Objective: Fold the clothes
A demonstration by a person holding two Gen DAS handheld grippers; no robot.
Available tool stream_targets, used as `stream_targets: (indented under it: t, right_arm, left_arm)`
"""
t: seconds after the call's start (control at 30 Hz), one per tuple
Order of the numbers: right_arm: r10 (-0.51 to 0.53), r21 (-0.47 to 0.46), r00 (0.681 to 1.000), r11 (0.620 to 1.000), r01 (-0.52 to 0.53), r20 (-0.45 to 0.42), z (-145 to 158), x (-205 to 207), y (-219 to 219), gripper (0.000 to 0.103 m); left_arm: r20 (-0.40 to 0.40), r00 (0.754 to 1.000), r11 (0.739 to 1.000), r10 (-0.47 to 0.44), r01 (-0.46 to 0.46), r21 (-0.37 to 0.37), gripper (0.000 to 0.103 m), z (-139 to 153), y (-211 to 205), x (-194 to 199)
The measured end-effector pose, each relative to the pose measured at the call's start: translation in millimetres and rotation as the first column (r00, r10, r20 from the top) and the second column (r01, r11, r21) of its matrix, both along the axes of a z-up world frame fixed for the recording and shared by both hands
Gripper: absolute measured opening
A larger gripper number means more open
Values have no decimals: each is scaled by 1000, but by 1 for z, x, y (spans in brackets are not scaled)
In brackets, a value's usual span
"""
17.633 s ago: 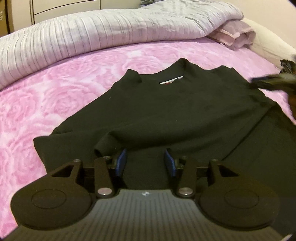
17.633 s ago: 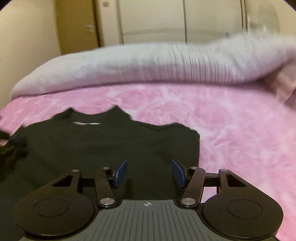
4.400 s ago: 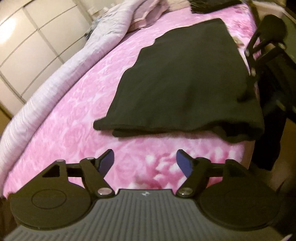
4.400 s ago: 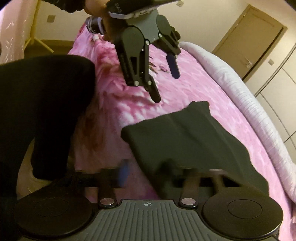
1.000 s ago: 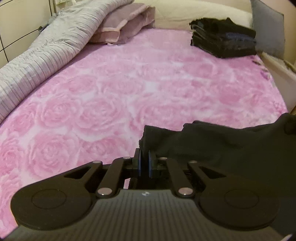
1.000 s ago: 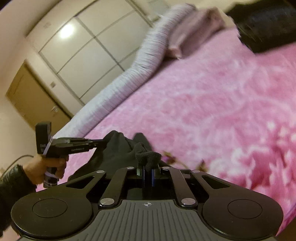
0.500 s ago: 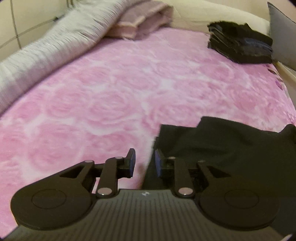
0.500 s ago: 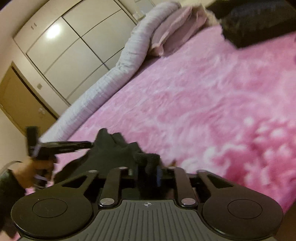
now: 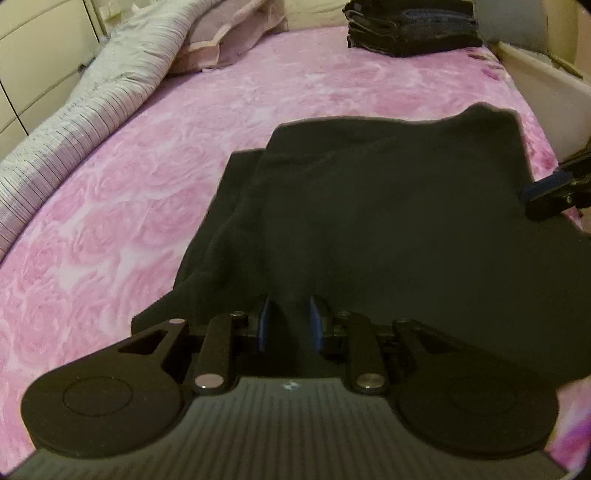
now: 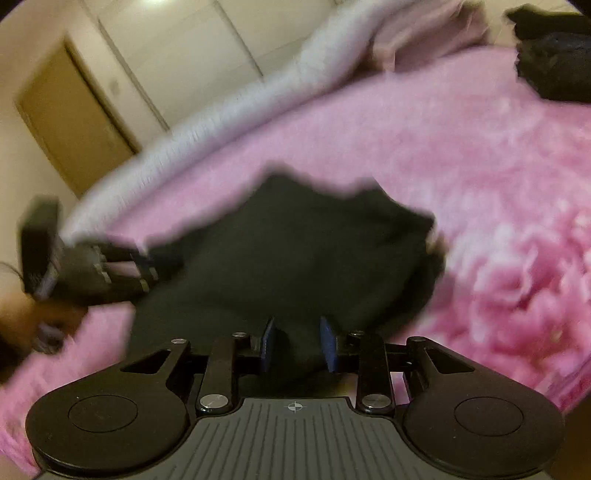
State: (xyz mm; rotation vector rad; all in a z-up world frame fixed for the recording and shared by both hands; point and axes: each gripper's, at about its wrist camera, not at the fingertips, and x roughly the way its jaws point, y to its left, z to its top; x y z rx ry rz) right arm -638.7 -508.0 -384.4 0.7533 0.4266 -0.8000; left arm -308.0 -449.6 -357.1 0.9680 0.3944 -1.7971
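A black garment (image 9: pixel 369 206) lies folded over on the pink rose-patterned bed (image 9: pixel 129 192); it also shows in the right wrist view (image 10: pixel 295 258). My left gripper (image 9: pixel 287 321) is open, its blue pads either side of the near edge of the cloth. My right gripper (image 10: pixel 298 343) is open too, with the garment's near edge between its pads. The right gripper's tip shows at the right edge of the left wrist view (image 9: pixel 550 192), and the left gripper shows blurred in the right wrist view (image 10: pixel 110 266).
A stack of folded dark clothes (image 9: pixel 410 26) sits at the head of the bed, also in the right wrist view (image 10: pixel 554 62). A rolled grey striped duvet (image 9: pixel 74 129) and pillows (image 9: pixel 236 40) line the far side. The bed frame edge (image 9: pixel 543 96) is at right.
Both grippers have opened and let go of the black garment. The folded-over half now lies flat on the lower half. The right wrist view has swung and is blurred.
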Motion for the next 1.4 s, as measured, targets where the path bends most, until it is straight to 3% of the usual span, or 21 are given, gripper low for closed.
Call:
stream_targets:
  t: [0.1,0.17,0.3,0.4,0.5,0.67,0.8,0.9,0.97,1.03,1.1,1.27,1.4]
  right_arm:
    - [15,6,999,1000,-15,-47,15,4,1,31]
    - [55,-52,998,997,-56,-29,32,-1,15,31]
    - [173,-55,985,983,-173,-6,32,9,40,33]
    - [276,120,961,955,-271,-27,-3,32,42,34]
    - [268,117,963,958,-263,-34,5,28,44,35]
    - [158,28,987,987,-157,-25,29,-6,38,35]
    - [-21,35,999,999,20,39,29,-30,4,35]
    - [-115,25,989,993,113,97,26,-35,-24,35]
    - [-175,89,976,982,165,129,13,-37,-49,35]
    - [-259,166,961,956,241,98,-3,-44,-73,34]
    - [-310,149,946,944,294,92,1,-53,-80,34]
    - [-214,-13,967,976,217,136,29,-50,-69,34]
    - [-70,-12,987,997,73,142,14,-22,-69,35]
  left_arm:
    - [-63,995,997,76,-76,0,20,12,0,19]
    - [-23,996,995,85,-86,-44,20,22,11,29]
    - [-24,989,990,144,-144,-5,20,7,20,47]
    - [-58,986,988,154,-154,6,21,-6,14,53]
    - [-94,979,984,180,-179,18,22,2,9,62]
    - [-37,979,978,201,-203,-58,19,23,28,63]
    - [-183,975,989,123,-136,-62,20,40,50,37]
    - [-182,981,997,62,-68,-28,20,25,50,7]
    - [-161,985,998,65,-66,1,20,4,45,-1]
    - [-200,976,996,91,-91,8,20,-4,41,2]
    - [-217,970,994,107,-104,23,22,0,39,7]
    - [-234,966,993,112,-115,-2,22,8,33,13]
    - [-224,966,991,128,-132,-5,22,3,11,15]
